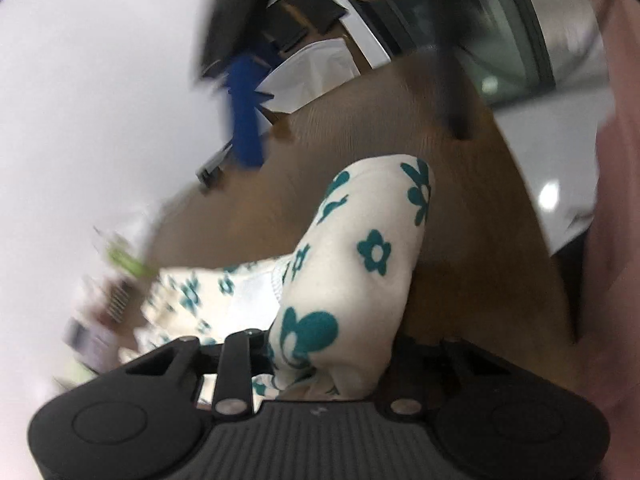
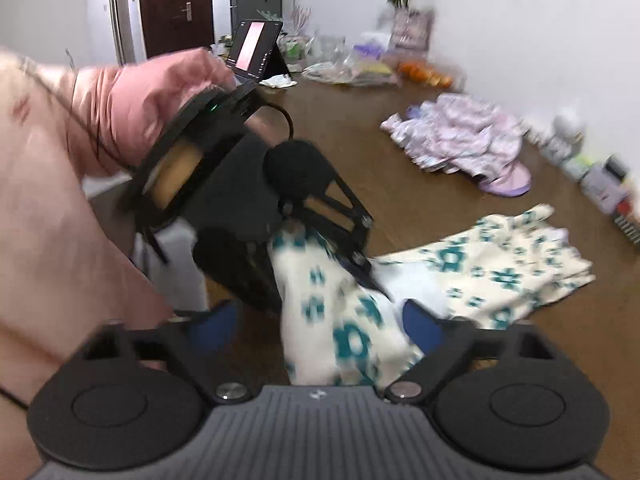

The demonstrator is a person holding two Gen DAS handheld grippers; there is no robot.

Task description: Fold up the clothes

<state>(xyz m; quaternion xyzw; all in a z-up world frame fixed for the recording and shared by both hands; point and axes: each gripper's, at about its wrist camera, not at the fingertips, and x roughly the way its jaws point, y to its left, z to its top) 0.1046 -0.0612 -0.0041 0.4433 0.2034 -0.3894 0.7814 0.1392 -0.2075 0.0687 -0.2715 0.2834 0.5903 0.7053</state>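
A cream garment with teal flowers (image 2: 500, 272) lies partly spread on the brown wooden table (image 2: 420, 208). One end of it is lifted and bunched. My left gripper (image 2: 290, 220), held by a hand in a pink sleeve, is shut on that bunched end. In the left wrist view the same cloth (image 1: 360, 264) fills the space between the left gripper's (image 1: 332, 356) fingers. My right gripper (image 2: 318, 324) stands open just below. The lifted cloth hangs between its blue pads (image 2: 216, 326), and the left pad is clear of it.
A crumpled purple-patterned garment (image 2: 460, 144) lies further back on the table. A propped tablet (image 2: 256, 48), bags, oranges (image 2: 424, 72) and flowers line the far edge. Small boxes and bottles (image 2: 600, 176) stand along the right wall.
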